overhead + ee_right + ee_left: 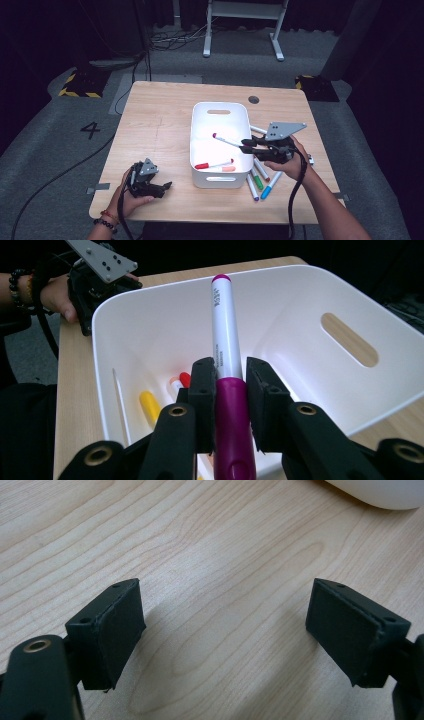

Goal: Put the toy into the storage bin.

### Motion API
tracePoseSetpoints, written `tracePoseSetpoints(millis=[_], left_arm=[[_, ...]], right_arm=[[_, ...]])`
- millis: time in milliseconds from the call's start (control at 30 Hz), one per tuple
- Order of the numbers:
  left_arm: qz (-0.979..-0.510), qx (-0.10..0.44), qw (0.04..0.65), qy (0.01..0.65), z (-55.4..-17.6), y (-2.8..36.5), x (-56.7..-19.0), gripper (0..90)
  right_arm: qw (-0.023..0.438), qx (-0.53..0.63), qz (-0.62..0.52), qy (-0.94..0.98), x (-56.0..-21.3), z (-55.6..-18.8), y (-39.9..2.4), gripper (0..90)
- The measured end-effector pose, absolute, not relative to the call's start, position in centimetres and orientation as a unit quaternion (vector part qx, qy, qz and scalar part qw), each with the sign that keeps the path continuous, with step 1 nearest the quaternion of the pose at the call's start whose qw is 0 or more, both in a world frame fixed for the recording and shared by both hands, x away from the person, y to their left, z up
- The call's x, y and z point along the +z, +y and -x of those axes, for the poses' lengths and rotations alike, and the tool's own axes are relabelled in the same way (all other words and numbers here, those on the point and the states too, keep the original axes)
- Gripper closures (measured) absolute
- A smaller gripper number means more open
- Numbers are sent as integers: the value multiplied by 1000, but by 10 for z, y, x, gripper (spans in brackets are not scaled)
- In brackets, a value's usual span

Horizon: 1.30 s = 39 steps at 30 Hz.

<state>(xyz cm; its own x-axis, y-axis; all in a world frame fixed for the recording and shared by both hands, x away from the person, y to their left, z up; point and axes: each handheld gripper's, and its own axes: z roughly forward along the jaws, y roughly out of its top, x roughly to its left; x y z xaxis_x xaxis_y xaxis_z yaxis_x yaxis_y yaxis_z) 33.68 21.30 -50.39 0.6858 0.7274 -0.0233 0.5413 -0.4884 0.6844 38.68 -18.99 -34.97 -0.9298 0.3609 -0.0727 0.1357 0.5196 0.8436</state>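
My left gripper (159,187) rests spread near the table's (160,125) front left corner. My right gripper (231,390) pinches a magenta marker (226,345) over the white bin (200,150) mid-table; more markers (260,181) lie right. Beyond, grey carpet (60,130), a white frame (243,25).

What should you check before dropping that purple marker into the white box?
1. Right tongs shut tight on the purple marker: ok.
2. Marker held over the white box, not the table: ok.
3. Room inside the box beside the red marker and the orange one: ok.
4. Left tongs open, resting on the table, away from the box: ok.
5. More markers waiting right of the box, like the green marker: ok.
6. Marker cap on firmly: cannot tell.
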Motion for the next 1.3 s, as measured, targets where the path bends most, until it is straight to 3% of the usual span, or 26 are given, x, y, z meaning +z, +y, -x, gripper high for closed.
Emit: tracePoseSetpoints(millis=[567, 1133, 1300], left_arm=[[-852, 136, 343, 372, -337, 213, -504, 159], [-852, 136, 342, 373, -337, 213, -504, 159], [-852, 136, 342, 372, -337, 213, -504, 159]], right_arm=[[47, 367, -53, 927, -360, -413, -145, 745], [42, 286, -60, 956, -372, -410, -147, 741], [51, 289, -72, 953, -375, -410, -150, 702]])
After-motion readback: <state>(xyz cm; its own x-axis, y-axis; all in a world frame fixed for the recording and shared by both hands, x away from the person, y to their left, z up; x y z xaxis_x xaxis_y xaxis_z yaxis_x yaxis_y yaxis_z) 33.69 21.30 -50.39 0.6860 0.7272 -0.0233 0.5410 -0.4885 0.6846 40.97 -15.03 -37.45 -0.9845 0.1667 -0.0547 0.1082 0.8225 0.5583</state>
